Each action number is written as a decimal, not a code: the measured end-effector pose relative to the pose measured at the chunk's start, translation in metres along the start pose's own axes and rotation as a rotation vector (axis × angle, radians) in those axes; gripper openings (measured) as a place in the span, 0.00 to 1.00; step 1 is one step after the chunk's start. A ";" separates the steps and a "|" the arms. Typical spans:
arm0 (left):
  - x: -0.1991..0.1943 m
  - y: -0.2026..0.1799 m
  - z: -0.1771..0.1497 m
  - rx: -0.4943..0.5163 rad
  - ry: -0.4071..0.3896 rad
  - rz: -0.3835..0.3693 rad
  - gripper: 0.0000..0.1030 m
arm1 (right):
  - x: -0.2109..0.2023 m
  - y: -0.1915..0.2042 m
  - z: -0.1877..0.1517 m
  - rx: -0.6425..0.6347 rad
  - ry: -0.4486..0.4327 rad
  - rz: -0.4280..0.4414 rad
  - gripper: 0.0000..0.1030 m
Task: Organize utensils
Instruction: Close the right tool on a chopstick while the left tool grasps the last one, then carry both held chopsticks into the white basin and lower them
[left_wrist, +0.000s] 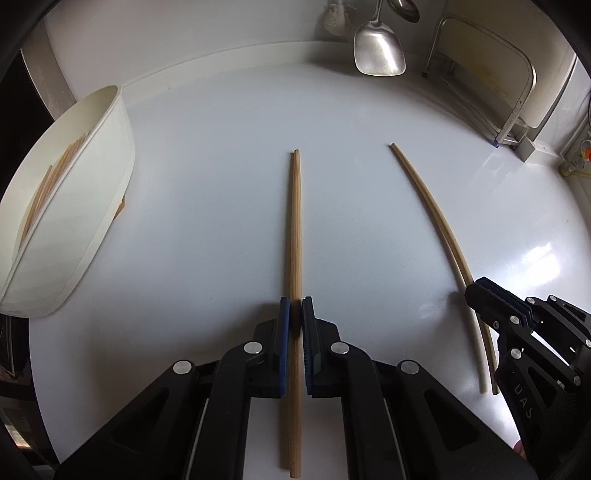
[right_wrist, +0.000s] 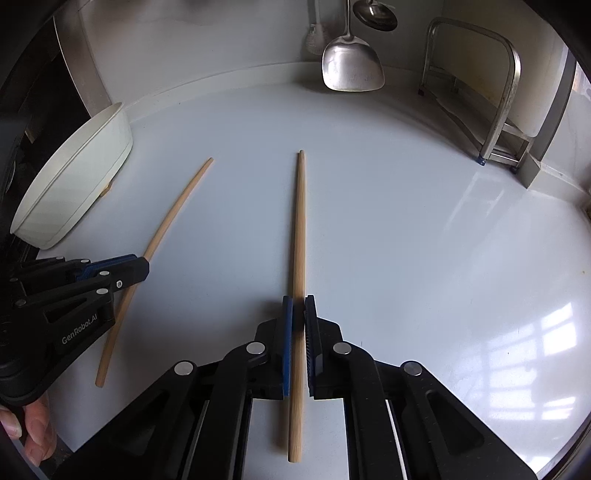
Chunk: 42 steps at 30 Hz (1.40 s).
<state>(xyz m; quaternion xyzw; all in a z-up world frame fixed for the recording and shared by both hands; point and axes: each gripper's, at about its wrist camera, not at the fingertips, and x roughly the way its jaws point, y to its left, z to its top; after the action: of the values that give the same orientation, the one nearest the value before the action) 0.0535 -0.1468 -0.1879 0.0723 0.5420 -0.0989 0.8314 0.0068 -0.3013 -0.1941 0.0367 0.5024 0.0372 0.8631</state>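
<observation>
My left gripper (left_wrist: 296, 306) is shut on a wooden chopstick (left_wrist: 295, 221), whose length runs straight ahead between the blue pads over the white counter (left_wrist: 221, 147). My right gripper (right_wrist: 298, 306) is shut on a second wooden chopstick (right_wrist: 300, 221) in the same way. Each wrist view shows the other tool from the side: the right gripper (left_wrist: 476, 290) clamps its chopstick (left_wrist: 424, 192), and the left gripper (right_wrist: 142, 264) clamps its chopstick (right_wrist: 173, 214). A white oval tub (left_wrist: 92, 184) at the left holds several more chopsticks (left_wrist: 55, 181).
A metal spatula (left_wrist: 378, 51) and a ladle (left_wrist: 406, 9) hang against the back wall. A metal rack (left_wrist: 517, 92) stands at the back right. The tub (right_wrist: 74, 177) sits at the counter's left edge. A person's fingers (right_wrist: 37, 432) hold the left tool.
</observation>
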 end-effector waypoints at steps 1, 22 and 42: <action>-0.004 0.004 0.001 -0.005 -0.001 -0.006 0.07 | -0.002 0.000 0.001 0.007 -0.001 0.002 0.06; -0.122 0.154 0.051 -0.115 -0.209 0.052 0.07 | -0.065 0.129 0.097 -0.107 -0.170 0.098 0.06; -0.063 0.313 0.070 -0.269 -0.097 0.093 0.07 | 0.030 0.302 0.174 -0.184 -0.016 0.247 0.06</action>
<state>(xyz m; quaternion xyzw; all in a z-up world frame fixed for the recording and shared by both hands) 0.1665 0.1465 -0.0981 -0.0194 0.5058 0.0098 0.8624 0.1648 -0.0029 -0.1041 0.0192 0.4817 0.1886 0.8556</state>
